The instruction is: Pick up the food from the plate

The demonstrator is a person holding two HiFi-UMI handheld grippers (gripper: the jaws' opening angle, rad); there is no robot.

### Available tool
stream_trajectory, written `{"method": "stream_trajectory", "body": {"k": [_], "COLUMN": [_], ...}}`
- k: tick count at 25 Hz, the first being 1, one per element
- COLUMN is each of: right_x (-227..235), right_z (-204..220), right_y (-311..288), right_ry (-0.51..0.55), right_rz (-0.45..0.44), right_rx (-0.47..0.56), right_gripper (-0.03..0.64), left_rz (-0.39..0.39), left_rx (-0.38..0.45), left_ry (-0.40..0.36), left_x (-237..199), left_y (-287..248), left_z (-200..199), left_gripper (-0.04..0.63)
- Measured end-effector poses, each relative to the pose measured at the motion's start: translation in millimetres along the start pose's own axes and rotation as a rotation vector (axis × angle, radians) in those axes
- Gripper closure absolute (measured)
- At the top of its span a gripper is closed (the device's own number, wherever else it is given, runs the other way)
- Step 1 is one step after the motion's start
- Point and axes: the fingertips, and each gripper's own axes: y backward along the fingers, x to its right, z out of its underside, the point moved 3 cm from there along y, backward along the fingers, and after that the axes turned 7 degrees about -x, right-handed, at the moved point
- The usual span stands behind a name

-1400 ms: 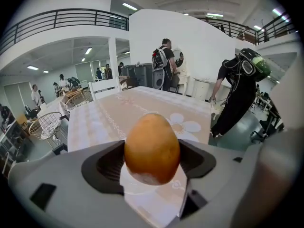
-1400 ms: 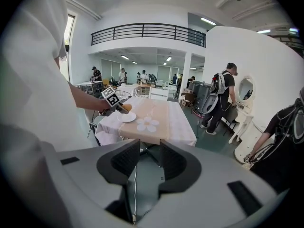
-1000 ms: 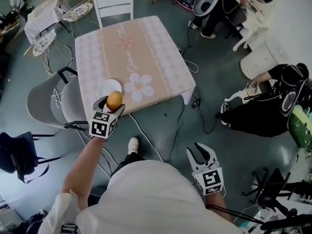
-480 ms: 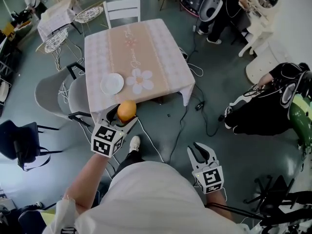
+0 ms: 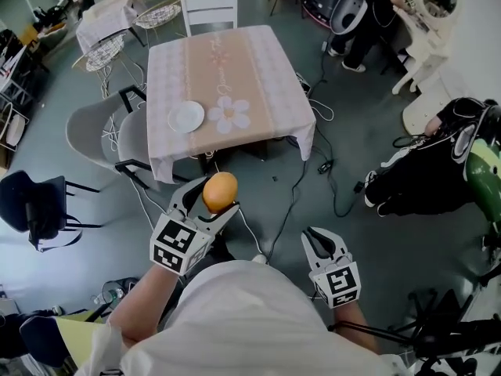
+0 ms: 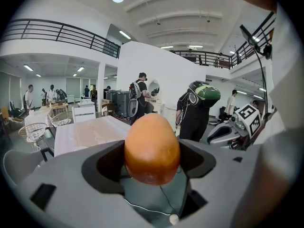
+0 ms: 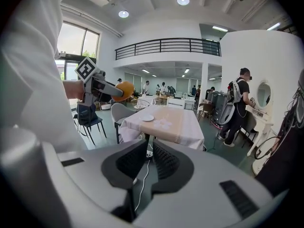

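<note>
An orange, egg-shaped fruit (image 5: 220, 191) sits between the jaws of my left gripper (image 5: 211, 200), which is shut on it and held in the air over the floor, near the person's body. In the left gripper view the fruit (image 6: 152, 148) fills the gap between the jaws. The white plate (image 5: 185, 117) lies bare on the near left corner of the table (image 5: 243, 69). My right gripper (image 5: 322, 242) hangs low at the right; its jaws are closing with nothing between them, and a narrow gap still shows (image 7: 148, 158).
Two grey chairs (image 5: 102, 135) stand at the table's left side and a white chair (image 5: 210, 10) at its far end. A dark chair (image 5: 35, 206) is further left. Cables (image 5: 317, 167) run over the floor. A crouching person (image 5: 427, 178) is at the right.
My left gripper has carried the fruit off the plate and back toward the person, away from the table. The right gripper's jaws have narrowed.
</note>
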Motion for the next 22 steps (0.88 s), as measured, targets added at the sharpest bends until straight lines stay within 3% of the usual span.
{"method": "stream_trajectory", "body": {"k": [9,22], "right_x": [-2.7,-5.7], "right_z": [5.0,5.1], "right_y": [14.0,18.3], "right_ry": [0.002,0.040], "right_rz": [-0.014,-0.009], "right_rx": [0.030,0.033], "right_gripper": [0.586,0.603], "left_rz": [0.036,0.051], "left_rx": [-0.016,-0.002], "left_ry": [-0.029,-0.039], "left_x": [45.9,58.1], "left_y": [12.5,15.6], "left_z": [8.5,6.9], "left_gripper": [0.238,0.238]}}
